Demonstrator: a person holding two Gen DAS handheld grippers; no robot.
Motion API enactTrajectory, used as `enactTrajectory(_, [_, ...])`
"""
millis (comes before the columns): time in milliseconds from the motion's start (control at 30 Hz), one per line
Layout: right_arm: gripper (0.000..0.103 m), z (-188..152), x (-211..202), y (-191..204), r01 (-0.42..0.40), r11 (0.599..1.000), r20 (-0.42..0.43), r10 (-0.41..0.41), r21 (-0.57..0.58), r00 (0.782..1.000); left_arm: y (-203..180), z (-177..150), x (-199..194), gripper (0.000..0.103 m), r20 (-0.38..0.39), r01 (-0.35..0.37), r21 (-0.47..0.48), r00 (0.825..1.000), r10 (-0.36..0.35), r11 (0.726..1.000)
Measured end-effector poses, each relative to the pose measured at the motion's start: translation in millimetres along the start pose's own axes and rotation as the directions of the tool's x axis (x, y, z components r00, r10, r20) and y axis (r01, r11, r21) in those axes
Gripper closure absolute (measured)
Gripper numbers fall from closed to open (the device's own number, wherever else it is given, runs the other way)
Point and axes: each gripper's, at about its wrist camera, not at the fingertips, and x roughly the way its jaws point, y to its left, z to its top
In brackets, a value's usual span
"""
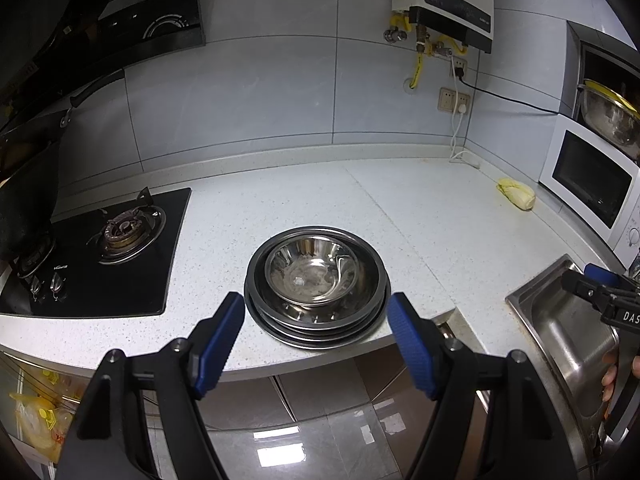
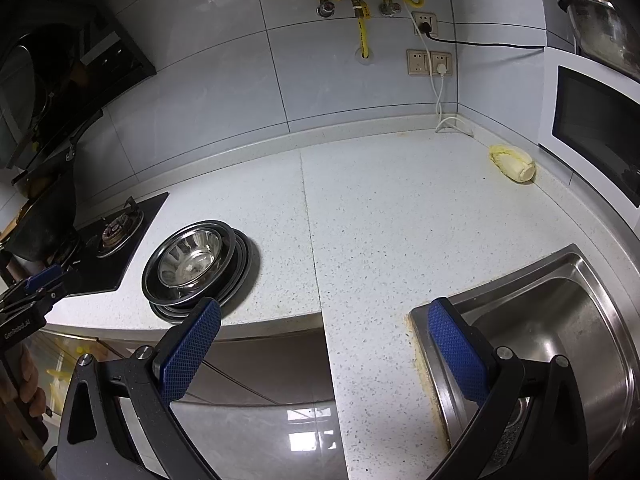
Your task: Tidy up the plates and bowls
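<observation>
A small steel bowl (image 1: 312,270) sits inside a larger steel bowl (image 1: 360,300), and both rest on a stack of steel plates (image 1: 320,338) near the front edge of the speckled white counter (image 1: 400,220). My left gripper (image 1: 318,312) is open just in front of the stack, its blue pads on either side of the near rim without touching. In the right wrist view the same stack (image 2: 196,264) lies to the left. My right gripper (image 2: 324,316) is open over the counter edge beside the sink (image 2: 560,320), with nothing between its fingers.
A black gas hob (image 1: 108,252) lies left of the stack. A yellowish cabbage (image 1: 516,194) lies by the white microwave (image 1: 592,184) at the right. Sockets and cables hang on the tiled back wall (image 1: 260,100). The floor shows below the counter edge.
</observation>
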Motion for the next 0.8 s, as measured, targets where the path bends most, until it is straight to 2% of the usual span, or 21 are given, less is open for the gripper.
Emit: enactTrajectory(800, [0.001, 0.9, 2.2, 8.2, -0.023, 0.999, -0.004, 0.023, -0.025, 1.000, 7.4, -0.7, -7.6, 0.030, -0.003, -0.022, -0.021, 1.000, 0.022, 1.000])
